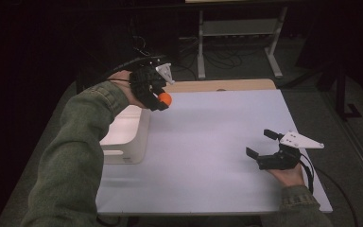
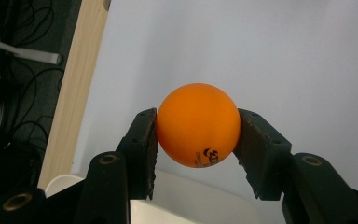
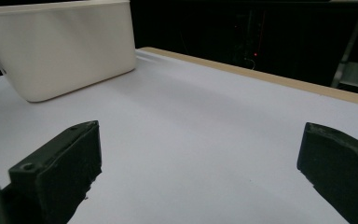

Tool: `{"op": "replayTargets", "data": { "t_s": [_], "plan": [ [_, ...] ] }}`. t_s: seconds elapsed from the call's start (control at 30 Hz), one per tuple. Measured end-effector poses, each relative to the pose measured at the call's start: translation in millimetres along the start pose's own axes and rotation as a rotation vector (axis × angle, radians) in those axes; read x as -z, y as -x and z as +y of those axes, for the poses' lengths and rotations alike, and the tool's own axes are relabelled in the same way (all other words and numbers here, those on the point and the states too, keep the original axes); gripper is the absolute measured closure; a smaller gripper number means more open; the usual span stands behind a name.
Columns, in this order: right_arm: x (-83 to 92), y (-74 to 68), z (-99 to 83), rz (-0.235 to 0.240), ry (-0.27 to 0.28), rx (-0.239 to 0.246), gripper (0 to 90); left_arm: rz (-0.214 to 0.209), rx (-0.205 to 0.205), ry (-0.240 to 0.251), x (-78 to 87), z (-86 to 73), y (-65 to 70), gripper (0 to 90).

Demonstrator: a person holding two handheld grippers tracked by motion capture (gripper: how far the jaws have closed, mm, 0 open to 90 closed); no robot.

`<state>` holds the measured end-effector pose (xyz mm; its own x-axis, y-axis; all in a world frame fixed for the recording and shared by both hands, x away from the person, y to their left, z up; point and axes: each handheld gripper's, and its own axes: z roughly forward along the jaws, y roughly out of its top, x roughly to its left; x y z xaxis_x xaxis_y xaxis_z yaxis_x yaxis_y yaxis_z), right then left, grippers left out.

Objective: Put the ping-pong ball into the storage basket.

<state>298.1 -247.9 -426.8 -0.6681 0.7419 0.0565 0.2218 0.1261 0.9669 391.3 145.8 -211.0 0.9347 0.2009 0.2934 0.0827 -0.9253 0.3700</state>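
Left gripper: clamped on a small orange plastic ball, raised beside the white plastic bin.
Right gripper: jaws spread wide, nothing between, low over the white tabletop.

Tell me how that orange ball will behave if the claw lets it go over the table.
The ball looks like a table-tennis ball, so probably very light and hollow. Being round and smooth, it would likely bounce and roll across the flat table. The left claw pinches it only at two side points, so it may slip out easily.
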Motion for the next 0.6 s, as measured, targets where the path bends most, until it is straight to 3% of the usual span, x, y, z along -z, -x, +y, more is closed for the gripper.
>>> {"op": "replayTargets", "data": {
  "t_s": [0.6],
  "plan": [
    [-0.4, -0.5, -0.3, -0.002, -0.003, 0.005, 0.0, 0.008, 0.041, -0.017, 8.6, -32.6, -5.5, 50.6]
  ]
}}
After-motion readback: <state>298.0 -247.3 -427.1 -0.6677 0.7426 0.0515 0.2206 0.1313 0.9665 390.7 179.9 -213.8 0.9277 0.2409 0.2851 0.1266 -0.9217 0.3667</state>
